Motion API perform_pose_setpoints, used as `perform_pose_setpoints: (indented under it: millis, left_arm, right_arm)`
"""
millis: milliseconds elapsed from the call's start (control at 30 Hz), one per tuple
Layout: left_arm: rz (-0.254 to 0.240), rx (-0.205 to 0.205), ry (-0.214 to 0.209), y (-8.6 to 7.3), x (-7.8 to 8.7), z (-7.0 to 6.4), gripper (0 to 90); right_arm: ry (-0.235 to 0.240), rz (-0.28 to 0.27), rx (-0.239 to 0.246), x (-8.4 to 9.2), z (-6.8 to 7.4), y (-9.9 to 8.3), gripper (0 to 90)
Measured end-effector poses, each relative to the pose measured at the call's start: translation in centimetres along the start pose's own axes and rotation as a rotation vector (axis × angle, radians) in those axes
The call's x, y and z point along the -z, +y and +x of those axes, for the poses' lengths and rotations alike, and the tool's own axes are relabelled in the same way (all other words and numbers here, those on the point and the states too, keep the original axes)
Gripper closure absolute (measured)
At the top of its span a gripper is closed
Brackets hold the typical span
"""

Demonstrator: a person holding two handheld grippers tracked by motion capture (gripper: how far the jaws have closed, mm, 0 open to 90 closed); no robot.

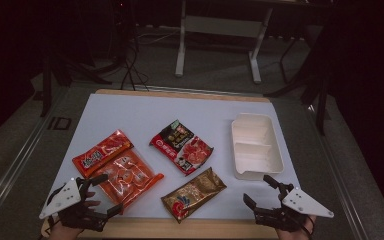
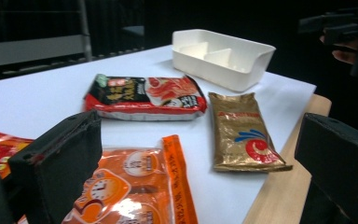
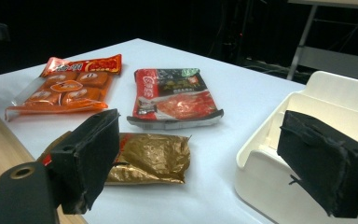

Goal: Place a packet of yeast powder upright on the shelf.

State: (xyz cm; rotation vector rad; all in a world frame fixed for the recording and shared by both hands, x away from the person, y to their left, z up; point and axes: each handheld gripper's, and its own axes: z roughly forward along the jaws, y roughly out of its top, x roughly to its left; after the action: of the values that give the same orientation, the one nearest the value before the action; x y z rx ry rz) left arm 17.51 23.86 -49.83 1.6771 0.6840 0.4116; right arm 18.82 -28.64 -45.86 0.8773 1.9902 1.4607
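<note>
Grippers wait at the near edge of the table (image 1: 145, 107): left gripper (image 1: 99, 196) at the near left corner, jaws spread, over the orange packet (image 1: 127, 179); right gripper (image 1: 262, 191) at the near right corner, jaws spread, just beside the white tray (image 1: 256, 145), holding nothing.

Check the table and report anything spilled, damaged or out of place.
Nothing stands out. Four sealed packets lie flat on the white sheet: two orange ones overlapping, a red and black one and a gold one. The white divided tray sits upright and empty. Nothing is spilled or torn.
</note>
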Motion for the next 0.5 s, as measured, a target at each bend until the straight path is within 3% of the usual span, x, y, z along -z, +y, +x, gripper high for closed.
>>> perform_pose_setpoints:
  millis: [133,200,333,400,500]
  left_arm:
    - [-0.006,-0.006,-0.002,0.0,-0.3,-0.2,0.6]
    - [-0.007,0.003,-0.004,0.0,-0.3,0.0,0.6]
    - [-0.013,0.011,-0.005,0.0,-0.5,0.1,0.6]
    - [-0.011,0.008,-0.008,0.0,-0.6,0.0,0.6]
    - [-0.007,0.002,-0.011,0.0,-0.8,-0.1,0.6]
  right_arm:
    - [-0.031,-0.026,0.031,0.6,0.0,0.3,13.1]
    - [-0.056,-0.031,0.076,0.9,-0.1,0.6,15.7]
    - [-0.06,-0.002,0.069,0.8,-0.3,0.7,16.7]
    - [-0.044,0.03,0.02,0.6,-0.5,0.9,15.2]
    - [-0.051,0.038,0.038,0.4,-0.4,1.3,13.2]
